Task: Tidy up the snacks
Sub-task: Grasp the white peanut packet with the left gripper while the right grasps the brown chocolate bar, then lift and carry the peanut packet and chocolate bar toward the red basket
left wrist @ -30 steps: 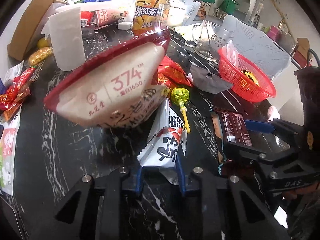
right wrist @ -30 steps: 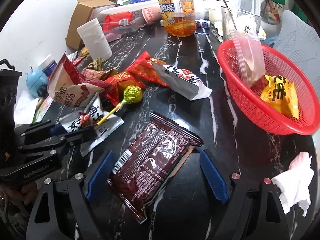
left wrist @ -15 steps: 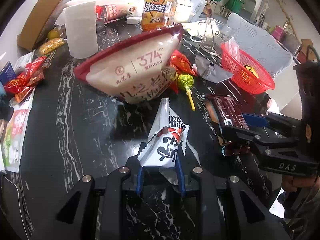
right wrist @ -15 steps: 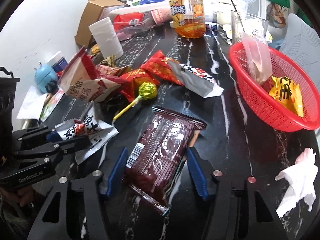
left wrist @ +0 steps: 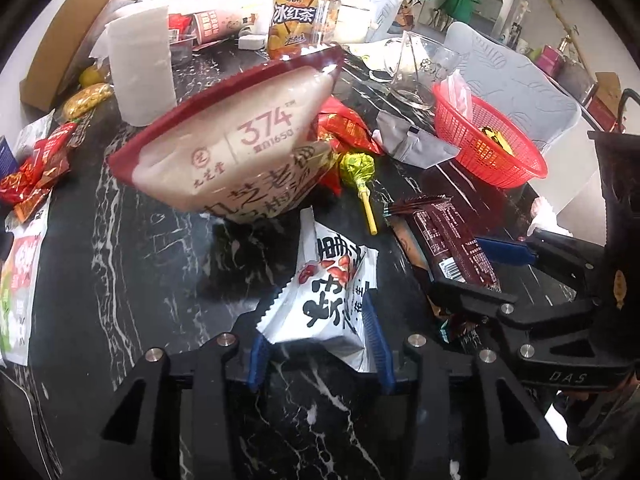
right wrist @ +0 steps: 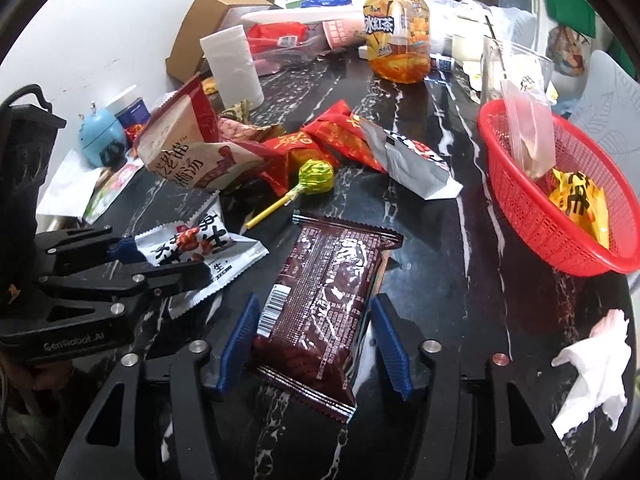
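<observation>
A white peanut packet [left wrist: 328,300] sits bunched between the blue pads of my left gripper [left wrist: 318,344]. Both pads touch it while the jaws are opening. My right gripper [right wrist: 316,340] straddles a dark brown snack packet [right wrist: 324,300] that lies on the black marble table [right wrist: 460,260]. Its jaws are opening too, and a thin gap shows at the right pad. A red mesh basket [right wrist: 520,208] at the right holds a yellow packet [right wrist: 580,200] and a clear bag. In the right wrist view the left gripper [right wrist: 160,260] is at the left with the white packet [right wrist: 200,244].
A green lollipop [right wrist: 316,176], red packets [right wrist: 320,140], a silver packet [right wrist: 408,164] and a large red-and-cream pouch [left wrist: 240,152] lie mid-table. Behind stand a paper roll [right wrist: 232,68], a tea bottle [right wrist: 396,40], a glass [right wrist: 516,64] and a cardboard box [right wrist: 208,20]. A crumpled tissue [right wrist: 592,372] lies near right.
The right jaws came in from wide apart to stand close around the brown packet. The left jaws have widened and the white packet has spread out. The large pouch now looks farther from the left camera.
</observation>
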The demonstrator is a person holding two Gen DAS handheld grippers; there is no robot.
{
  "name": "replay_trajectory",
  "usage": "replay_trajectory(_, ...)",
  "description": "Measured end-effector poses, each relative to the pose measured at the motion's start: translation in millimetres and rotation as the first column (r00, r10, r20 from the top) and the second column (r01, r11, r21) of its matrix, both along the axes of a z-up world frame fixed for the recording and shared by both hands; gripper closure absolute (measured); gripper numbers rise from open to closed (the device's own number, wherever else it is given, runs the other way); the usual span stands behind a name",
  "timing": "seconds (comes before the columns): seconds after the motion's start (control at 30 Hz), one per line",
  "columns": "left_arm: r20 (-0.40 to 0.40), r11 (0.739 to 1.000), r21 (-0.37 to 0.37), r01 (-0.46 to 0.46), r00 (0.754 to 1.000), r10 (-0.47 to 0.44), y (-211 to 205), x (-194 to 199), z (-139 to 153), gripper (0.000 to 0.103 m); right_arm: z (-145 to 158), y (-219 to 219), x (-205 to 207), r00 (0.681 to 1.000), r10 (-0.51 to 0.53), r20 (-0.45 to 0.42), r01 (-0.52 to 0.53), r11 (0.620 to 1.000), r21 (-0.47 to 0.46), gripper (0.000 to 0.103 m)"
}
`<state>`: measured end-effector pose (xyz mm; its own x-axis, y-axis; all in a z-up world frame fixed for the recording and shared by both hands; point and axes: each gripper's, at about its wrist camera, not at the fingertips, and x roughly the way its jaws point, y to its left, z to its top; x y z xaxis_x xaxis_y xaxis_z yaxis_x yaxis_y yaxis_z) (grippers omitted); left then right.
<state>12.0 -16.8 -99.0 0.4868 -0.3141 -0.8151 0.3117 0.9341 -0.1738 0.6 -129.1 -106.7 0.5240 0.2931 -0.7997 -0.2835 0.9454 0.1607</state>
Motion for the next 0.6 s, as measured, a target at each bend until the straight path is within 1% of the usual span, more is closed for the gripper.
replay_trajectory(0.1, 0.002, 1.000, 0.004, 0.008, 1.000, -0.008, -1.6, 2.3, 0.2, 0.061, -0.2, 2.5, 0.0, 1.000, 0.006, 0.008, -0.006, 1.000, -0.016, 0.042)
replay_trajectory(0.2, 0.011, 1.000, -0.008, 0.008, 1.000, -0.008, -1.6, 3.5, -0.6, 0.061, -0.4, 5.1, -0.5, 1.000, 0.007, 0.016, -0.006, 0.999, -0.034, 0.043)
replay_trajectory(0.23, 0.015, 1.000, -0.003, 0.008, 1.000, -0.008, -1.5, 3.6, -0.7, 0.065, -0.5, 6.1, -1.0, 1.000, 0.006, 0.021, -0.005, 0.999, -0.044, 0.047)
replay_trajectory(0.27, 0.017, 1.000, 0.002, 0.010, 1.000, -0.010, -2.0, 3.2, -1.1, 0.074, -0.6, 7.1, -1.3, 1.000, 0.007, 0.025, -0.006, 0.999, -0.052, 0.049)
replay_trajectory(0.3, 0.017, 1.000, -0.001, 0.010, 1.000, -0.010, -1.9, 3.1, -0.7, 0.076, 0.0, 8.4, -1.9, 1.000, 0.010, 0.029, -0.008, 0.998, -0.056, 0.052)
replay_trajectory(0.4, 0.006, 1.000, -0.015, 0.005, 1.000, -0.005, -0.1, 1.7, -0.3, 0.077, 0.9, 9.2, -4.3, 0.999, 0.017, 0.043, -0.015, 0.998, -0.065, 0.054)
replay_trajectory(0.5, -0.005, 1.000, -0.020, 0.007, 1.000, -0.008, 0.1, -1.1, 0.3, 0.077, 1.3, 6.1, -5.2, 0.999, 0.015, 0.045, -0.013, 0.999, -0.045, 0.055)
replay_trajectory(0.6, 0.004, 1.000, -0.024, 0.005, 1.000, -0.005, 0.8, -6.4, 4.4, 0.077, 3.0, 3.8, -6.6, 0.999, 0.012, 0.045, -0.011, 1.000, -0.019, 0.056)
